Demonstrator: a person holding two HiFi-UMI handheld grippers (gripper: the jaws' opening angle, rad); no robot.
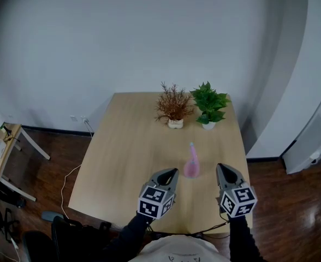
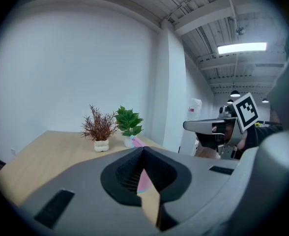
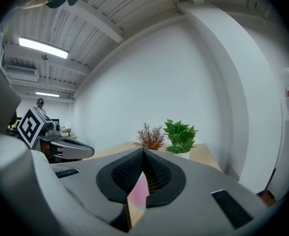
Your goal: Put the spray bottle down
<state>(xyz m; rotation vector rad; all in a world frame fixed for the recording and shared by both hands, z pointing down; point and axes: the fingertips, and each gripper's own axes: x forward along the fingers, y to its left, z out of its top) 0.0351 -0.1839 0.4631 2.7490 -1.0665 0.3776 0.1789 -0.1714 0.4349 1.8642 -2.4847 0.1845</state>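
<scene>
On the table [image 1: 122, 146], the pink spray bottle [image 1: 191, 162] stands upright between the left tongs [image 1: 174, 171] and right tongs [image 1: 219, 167], both clenched and empty. Behind it, one white pot [image 1: 175, 124] holds a brown dried plant [image 1: 174, 105], and a second white pot [image 1: 208, 125] holds a green plant [image 1: 209, 102].

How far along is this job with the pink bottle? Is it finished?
Done, by the look of it: the pink spray bottle stands upright on the table, and neither gripper holds it. In hand: nothing. The left gripper and the right gripper are both shut and empty, one on each side of the bottle. Left to do: probably nothing for the bottle itself, beyond drawing the grippers away.
</scene>
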